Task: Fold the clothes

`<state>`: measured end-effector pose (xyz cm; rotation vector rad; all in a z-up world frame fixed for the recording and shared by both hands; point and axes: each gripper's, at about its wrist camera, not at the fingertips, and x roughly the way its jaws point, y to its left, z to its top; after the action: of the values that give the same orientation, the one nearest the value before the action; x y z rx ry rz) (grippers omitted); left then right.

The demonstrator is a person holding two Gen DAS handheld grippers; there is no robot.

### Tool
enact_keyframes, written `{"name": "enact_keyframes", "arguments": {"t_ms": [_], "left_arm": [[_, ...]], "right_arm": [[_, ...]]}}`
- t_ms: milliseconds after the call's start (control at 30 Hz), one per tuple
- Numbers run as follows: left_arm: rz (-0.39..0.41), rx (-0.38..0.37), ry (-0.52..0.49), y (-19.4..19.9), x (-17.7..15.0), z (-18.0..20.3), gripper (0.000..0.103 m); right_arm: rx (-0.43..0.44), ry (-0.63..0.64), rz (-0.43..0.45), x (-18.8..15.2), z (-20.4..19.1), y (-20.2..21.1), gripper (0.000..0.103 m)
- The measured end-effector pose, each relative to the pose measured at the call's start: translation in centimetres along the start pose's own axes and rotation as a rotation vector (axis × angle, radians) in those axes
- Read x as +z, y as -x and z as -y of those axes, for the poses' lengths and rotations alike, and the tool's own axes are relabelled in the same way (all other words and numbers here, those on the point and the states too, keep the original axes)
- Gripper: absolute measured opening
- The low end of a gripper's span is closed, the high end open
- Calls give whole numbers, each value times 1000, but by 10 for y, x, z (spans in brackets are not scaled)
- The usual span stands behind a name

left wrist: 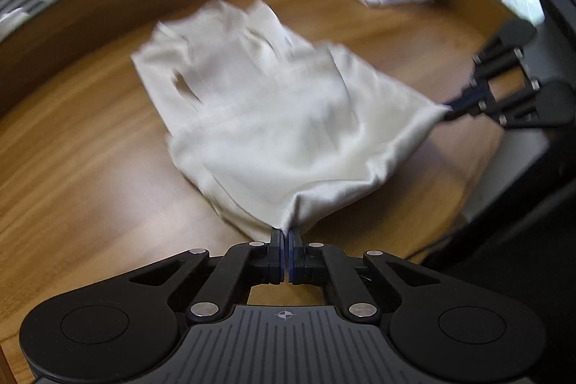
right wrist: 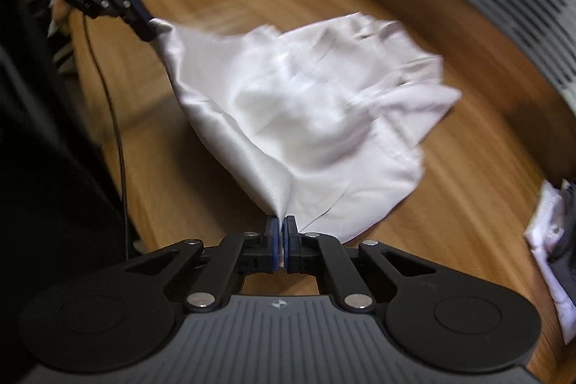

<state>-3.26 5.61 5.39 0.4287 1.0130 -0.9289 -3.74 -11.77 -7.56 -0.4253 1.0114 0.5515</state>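
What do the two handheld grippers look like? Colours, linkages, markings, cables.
Both match: matte black bodies, ribbed grey centre plate with a small crosshair mark, round side hubs, silver pivot pins on parallelogram linkages. Left gripper and right gripper have black fingers with blue pads. The left gripper's arm carries small white lettering, illegible. A thin black cable trails nearby.

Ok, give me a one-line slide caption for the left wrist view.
Left gripper and right gripper each pinch a corner of the white garment over the wooden table.
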Motion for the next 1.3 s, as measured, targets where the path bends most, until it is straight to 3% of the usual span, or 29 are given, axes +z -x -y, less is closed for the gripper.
{"name": "enact_keyframes", "arguments": {"t_ms": [167,333,533,867,967,1100,1167,1300], "left_arm": [[83,31,86,8,39,-26,4],[114,103,103,-8,70,-44,4],[70,166,153,-53,92,-72,4],[-37,161,216,-116,90,-101,5],[-57,165,218,-127,88,-106,15],[-15,177,170,-105,85,-107,23],[-4,163,140,-91,80,-105,27],[-6,99,105,-72,67,-97,37]], "right_arm": [[-86,-31,42,34,31,6,2],[-163,-24,51,69,58,-12,2],[-172,-9,21,97,84,-62,2],[-109,-4,-100,98,104,-144,3],[-105,-15,-99,97,105,-145,7],[-110,-31,-74,95,107,-130,25],[-111,-44,-66,92,110,-117,26],[-87,-88,-41,78,109,-90,39]]}}
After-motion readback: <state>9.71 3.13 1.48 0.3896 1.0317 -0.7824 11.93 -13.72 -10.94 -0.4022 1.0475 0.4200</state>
